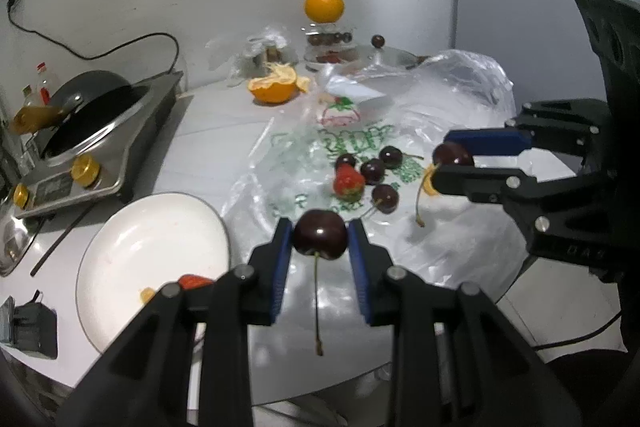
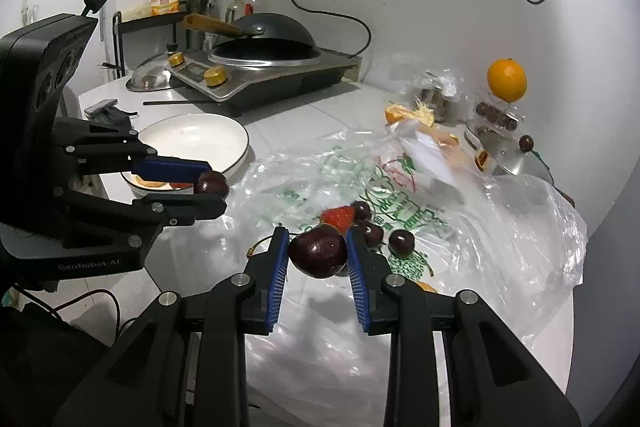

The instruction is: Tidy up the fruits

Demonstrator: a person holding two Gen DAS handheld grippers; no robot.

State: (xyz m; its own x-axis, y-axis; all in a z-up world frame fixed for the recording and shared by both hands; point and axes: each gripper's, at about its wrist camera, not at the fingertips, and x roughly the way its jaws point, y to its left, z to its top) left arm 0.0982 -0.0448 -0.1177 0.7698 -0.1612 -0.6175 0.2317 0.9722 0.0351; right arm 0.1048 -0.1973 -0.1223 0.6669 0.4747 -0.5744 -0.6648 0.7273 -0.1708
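Left wrist view: left claw (image 1: 320, 239) clamped on a dark cherry (image 1: 320, 234), stem hanging, just right of the white plate (image 1: 120, 247). Right claw (image 2: 318, 255) likewise clamped on its cherry (image 2: 318, 253), over the plastic bag (image 2: 500, 247) on the worktop. Advice: keep grip light, carry both over the plate, lower before letting go so they don't roll. Text: "GenRobot-AI" on the left claw's body; green bag print unreadable.

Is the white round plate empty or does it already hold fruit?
Not empty. The white round plate holds an orange piece and a red strawberry piece near its front edge; no cherries are visible in it.
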